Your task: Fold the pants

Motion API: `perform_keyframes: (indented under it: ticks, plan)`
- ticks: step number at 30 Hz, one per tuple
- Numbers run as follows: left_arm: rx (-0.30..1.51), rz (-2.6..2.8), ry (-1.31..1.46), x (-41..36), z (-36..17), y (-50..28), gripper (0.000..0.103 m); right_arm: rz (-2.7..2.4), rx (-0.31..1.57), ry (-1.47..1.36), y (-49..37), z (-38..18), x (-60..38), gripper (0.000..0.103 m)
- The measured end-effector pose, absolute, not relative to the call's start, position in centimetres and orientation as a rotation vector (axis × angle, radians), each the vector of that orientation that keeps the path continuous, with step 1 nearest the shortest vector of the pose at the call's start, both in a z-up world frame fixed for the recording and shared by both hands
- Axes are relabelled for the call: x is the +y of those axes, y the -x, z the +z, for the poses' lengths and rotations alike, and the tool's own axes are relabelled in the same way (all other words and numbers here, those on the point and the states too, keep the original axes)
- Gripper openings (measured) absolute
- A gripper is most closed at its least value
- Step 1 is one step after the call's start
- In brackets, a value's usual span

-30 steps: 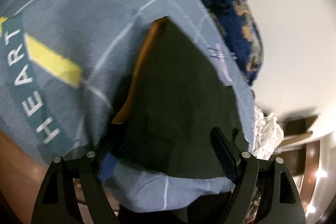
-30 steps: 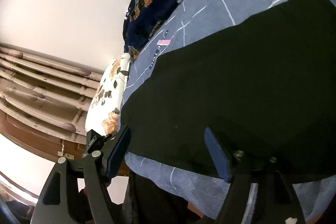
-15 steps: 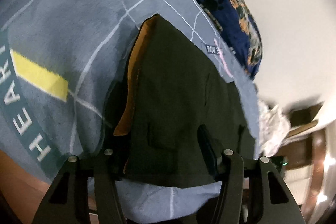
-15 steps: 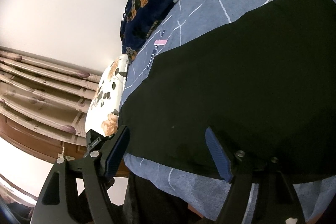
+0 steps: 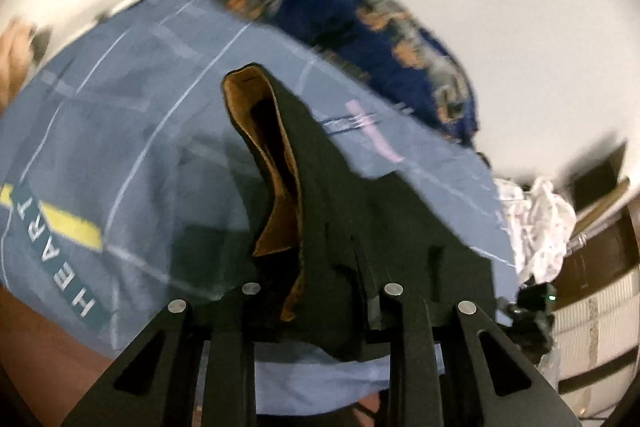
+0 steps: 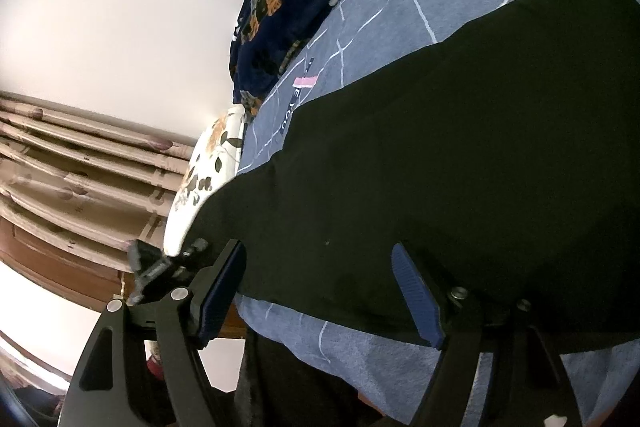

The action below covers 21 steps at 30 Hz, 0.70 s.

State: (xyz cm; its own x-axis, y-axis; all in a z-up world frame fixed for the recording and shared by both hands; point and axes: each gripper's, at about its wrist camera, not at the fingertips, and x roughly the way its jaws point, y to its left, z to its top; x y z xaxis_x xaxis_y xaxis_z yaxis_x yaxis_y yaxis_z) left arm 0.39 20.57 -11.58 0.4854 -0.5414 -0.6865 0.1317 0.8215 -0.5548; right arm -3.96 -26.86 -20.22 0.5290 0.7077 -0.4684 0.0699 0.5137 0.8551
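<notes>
Left gripper [image 5: 320, 303] clamped on black fabric pants [image 5: 360, 211] with tan lining; right gripper [image 6: 320, 291] wide above them. Lift evenly, align edges over blue-grey bedsheet [image 5: 132, 131].

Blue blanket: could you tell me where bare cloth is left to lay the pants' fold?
Bare blanket lies left of the pants, up to the navy quilt. The right side is crowded: pants reach near the edge by the white laundry.

Dim indoor light; left view motion-blurred, right view sharp; fisheye bending, dark vignette at edges.
</notes>
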Motion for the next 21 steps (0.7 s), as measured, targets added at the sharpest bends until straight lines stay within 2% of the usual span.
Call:
perform_keyframes:
  ticks: [11, 21]
  plan:
    - [0.905, -0.675, 0.362, 9.3, -6.0, 0.0, 0.025, 0.47, 0.919, -1.063, 3.9, -20.6, -28.0, 0.073]
    - [0.982, -0.807, 0.182, -1.3, -9.0, 1.5, 0.025, 0.554, 0.813, -1.312, 3.8, -21.1, -29.6, 0.082]
